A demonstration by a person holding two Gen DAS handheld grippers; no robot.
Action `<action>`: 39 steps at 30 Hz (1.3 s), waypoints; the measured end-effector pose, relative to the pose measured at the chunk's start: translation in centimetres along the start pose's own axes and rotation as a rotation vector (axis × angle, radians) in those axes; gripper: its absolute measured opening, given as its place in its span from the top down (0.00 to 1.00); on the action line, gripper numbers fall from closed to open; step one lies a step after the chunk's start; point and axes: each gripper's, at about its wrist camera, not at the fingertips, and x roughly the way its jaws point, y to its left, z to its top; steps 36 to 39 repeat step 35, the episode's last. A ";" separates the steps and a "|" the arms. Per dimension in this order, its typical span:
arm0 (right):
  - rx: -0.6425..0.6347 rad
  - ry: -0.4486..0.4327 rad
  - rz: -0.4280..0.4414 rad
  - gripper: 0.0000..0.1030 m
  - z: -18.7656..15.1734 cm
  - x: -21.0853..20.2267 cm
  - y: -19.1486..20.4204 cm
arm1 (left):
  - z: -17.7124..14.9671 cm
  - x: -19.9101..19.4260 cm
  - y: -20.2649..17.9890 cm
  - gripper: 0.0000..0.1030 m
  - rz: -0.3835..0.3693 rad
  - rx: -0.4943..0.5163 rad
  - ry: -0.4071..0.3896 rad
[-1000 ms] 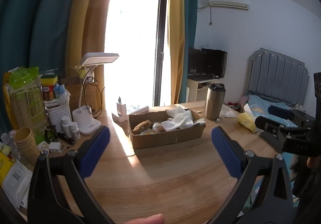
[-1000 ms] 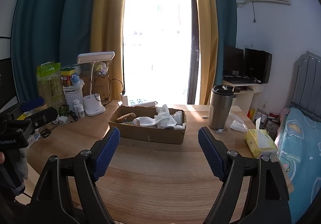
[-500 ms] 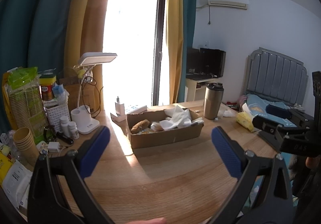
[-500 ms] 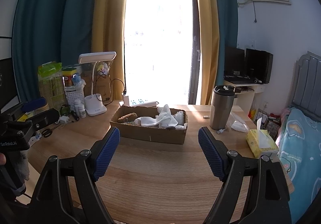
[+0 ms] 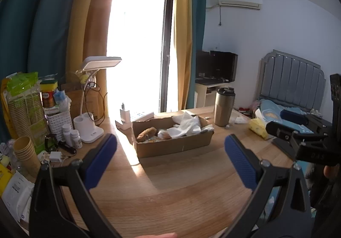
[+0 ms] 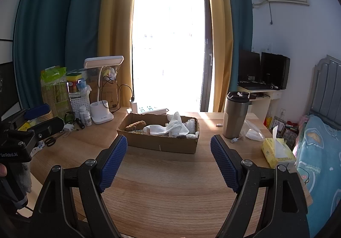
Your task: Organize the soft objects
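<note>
A shallow cardboard box [image 5: 172, 144] [image 6: 158, 142] stands mid-table. It holds a brown plush piece [image 5: 146, 134] [image 6: 135, 125], crumpled white cloths [image 5: 186, 125] [image 6: 174, 126] and other soft items. My left gripper [image 5: 170, 157] is open and empty, above the table in front of the box. My right gripper [image 6: 168, 158] is open and empty, also in front of the box and apart from it. Each gripper shows at the other view's edge.
A steel tumbler [image 6: 235, 115] stands right of the box, a yellow tissue pack [image 6: 277, 152] further right. A white desk lamp [image 6: 101, 88], pill bottles [image 5: 71, 135], paper cups [image 5: 24, 150] and packets crowd the left side. A bed [image 6: 319, 152] lies beyond the table's right edge.
Both views shift slightly; the grippers drift a little while staying open. Nothing on the table has moved.
</note>
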 end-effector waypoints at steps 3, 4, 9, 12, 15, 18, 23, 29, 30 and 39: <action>-0.001 -0.001 0.000 0.19 0.0 0.0 0.0 | 0.0 -0.1 -0.1 0.01 -0.001 0.001 0.001; 0.000 -0.001 0.000 0.19 0.0 0.0 0.0 | -0.1 -0.1 -0.2 0.01 -0.002 0.001 0.000; 0.000 -0.001 -0.001 0.19 0.0 0.0 0.0 | 0.0 -0.2 -0.1 0.01 -0.002 0.004 -0.001; 0.000 -0.002 -0.002 0.19 0.0 -0.1 -0.1 | 0.0 -0.3 -0.1 0.01 -0.006 0.006 -0.002; 0.001 -0.002 -0.002 0.19 0.0 0.0 -0.1 | 0.0 -0.2 -0.2 0.01 -0.009 0.007 -0.002; 0.001 -0.001 -0.001 0.19 0.0 -0.1 -0.1 | 0.0 -0.2 -0.2 0.01 -0.010 0.008 -0.002; 0.001 -0.001 -0.002 0.19 -0.1 -0.1 -0.1 | 0.0 -0.2 -0.3 0.01 -0.013 0.014 0.000; 0.001 -0.002 -0.002 0.19 -0.1 -0.1 -0.1 | 0.0 -0.2 -0.4 0.01 -0.017 0.015 0.001; 0.002 -0.002 -0.002 0.19 -0.1 -0.1 -0.1 | 0.0 -0.2 -0.4 0.01 -0.017 0.015 0.002; 0.004 0.001 -0.001 0.19 -0.1 0.0 -0.1 | 0.0 -0.2 -0.5 0.01 -0.024 0.016 0.002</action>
